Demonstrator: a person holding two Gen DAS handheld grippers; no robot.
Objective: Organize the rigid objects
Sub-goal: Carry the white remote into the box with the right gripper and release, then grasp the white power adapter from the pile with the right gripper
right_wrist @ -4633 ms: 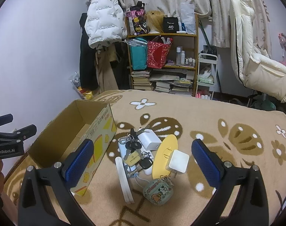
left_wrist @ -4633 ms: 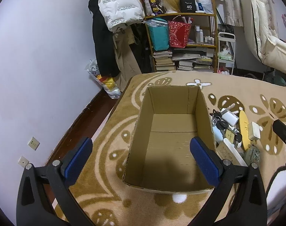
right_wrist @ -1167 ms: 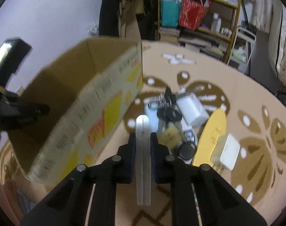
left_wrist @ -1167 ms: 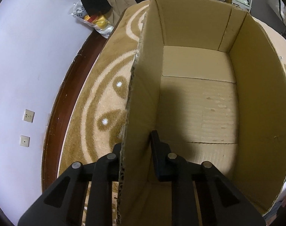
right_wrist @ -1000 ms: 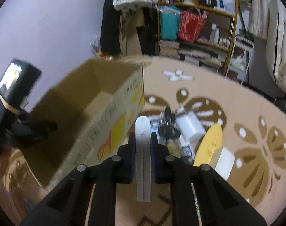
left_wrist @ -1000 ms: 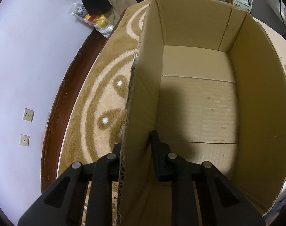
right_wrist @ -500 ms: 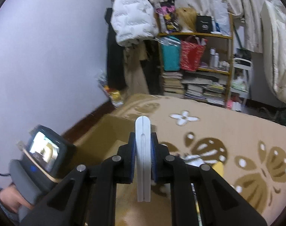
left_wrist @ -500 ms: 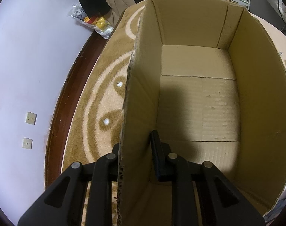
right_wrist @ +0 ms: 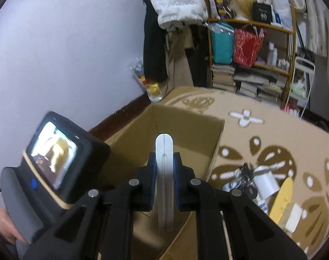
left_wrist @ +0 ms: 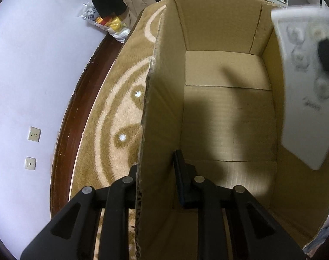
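An open, empty cardboard box point(left_wrist: 227, 117) stands on the patterned rug. My left gripper point(left_wrist: 158, 173) is shut on the box's left wall point(left_wrist: 162, 99), one finger outside and one inside. My right gripper point(right_wrist: 164, 169) is shut on a flat white remote point(right_wrist: 164, 173), held edge-on above the box point(right_wrist: 186, 127). In the left wrist view the white remote point(left_wrist: 305, 86) hangs over the box's right wall, buttons facing me. More loose items lie on the rug to the right of the box: keys point(right_wrist: 246, 184), a white charger point(right_wrist: 266, 182), a yellow flat piece point(right_wrist: 281, 197).
The left gripper's handle with its lit screen point(right_wrist: 54, 153) sits left of the box in the right wrist view. A purple wall point(left_wrist: 34, 65) and dark skirting run along the rug's left edge. A cluttered bookshelf point(right_wrist: 251, 54) and hanging coats stand behind.
My right gripper has carried the white remote leftward to above the box; the remote now shows in the left wrist view. My left gripper keeps hold of the box wall.
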